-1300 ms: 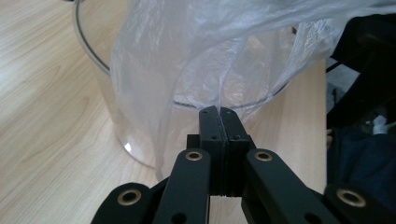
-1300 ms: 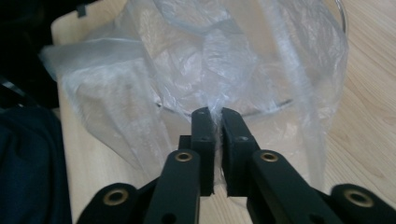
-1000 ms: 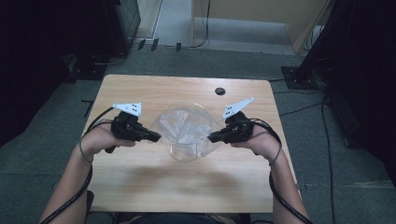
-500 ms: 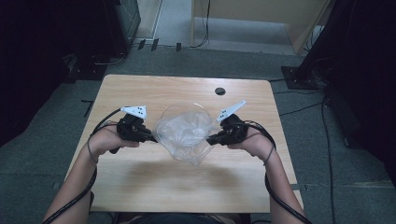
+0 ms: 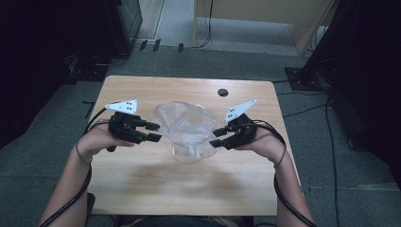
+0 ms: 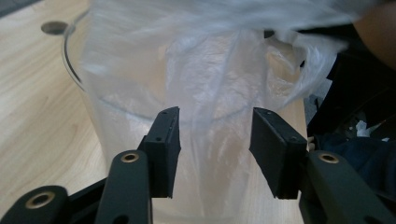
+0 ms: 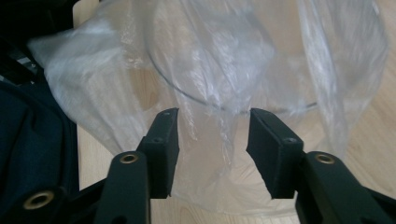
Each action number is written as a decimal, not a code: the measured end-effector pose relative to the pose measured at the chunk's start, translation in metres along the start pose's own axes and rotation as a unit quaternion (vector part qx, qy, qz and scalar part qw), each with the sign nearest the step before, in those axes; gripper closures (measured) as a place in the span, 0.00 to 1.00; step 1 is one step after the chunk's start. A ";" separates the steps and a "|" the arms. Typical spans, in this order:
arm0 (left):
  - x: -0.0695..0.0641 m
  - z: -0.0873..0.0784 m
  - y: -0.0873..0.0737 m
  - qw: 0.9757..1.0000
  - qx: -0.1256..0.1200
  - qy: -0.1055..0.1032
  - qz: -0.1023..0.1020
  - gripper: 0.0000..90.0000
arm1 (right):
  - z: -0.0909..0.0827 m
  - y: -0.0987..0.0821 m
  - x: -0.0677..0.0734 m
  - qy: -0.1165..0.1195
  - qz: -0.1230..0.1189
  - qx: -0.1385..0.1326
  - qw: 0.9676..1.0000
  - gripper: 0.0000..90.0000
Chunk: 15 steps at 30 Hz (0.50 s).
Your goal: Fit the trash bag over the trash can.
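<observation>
Two grippers, one clear plastic bag and one clear round container are counted. The left gripper (image 5: 153, 132) is seen just left of the bag (image 5: 182, 124), jaws having just opened, nothing clamped. The bag, thin and crinkled, is draped over the container (image 5: 189, 152) mid-tabletop (image 5: 142, 189). The right gripper (image 5: 215, 138) likewise has just opened, pads apart. Bare tabletop is left along the near edge.

Clear plastic bag (image 5: 182, 124); light wooden table (image 5: 142, 184) (pale grain); black fingers (image 6: 164, 140).

Plastic bag (image 5: 185, 124) over clear container (image 5: 187, 152) blocks centre; table (image 5: 142, 184) edges free.
</observation>
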<state>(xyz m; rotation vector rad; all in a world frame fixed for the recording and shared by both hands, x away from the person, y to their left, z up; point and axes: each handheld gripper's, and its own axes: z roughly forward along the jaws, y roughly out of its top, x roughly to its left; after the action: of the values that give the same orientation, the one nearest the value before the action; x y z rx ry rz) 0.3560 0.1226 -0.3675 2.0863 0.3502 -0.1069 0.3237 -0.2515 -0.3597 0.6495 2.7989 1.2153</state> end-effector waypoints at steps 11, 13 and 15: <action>-0.002 -0.011 0.013 0.997 -0.064 0.049 0.002 0.56 | -0.010 0.014 0.006 -0.044 -0.043 -0.075 0.995 0.56; -0.001 -0.011 0.015 0.996 -0.069 0.063 -0.003 0.57 | -0.010 0.017 0.006 -0.052 -0.039 -0.098 0.993 0.57; 0.000 -0.010 0.017 0.994 -0.075 0.074 -0.006 0.58 | -0.010 0.018 0.006 -0.059 -0.039 -0.104 0.992 0.57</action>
<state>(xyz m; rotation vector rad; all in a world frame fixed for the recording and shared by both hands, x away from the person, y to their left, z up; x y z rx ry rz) 0.3607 0.1231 -0.3485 1.9480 0.4476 0.0654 0.3231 -0.2450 -0.3389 0.5713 2.5325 1.3808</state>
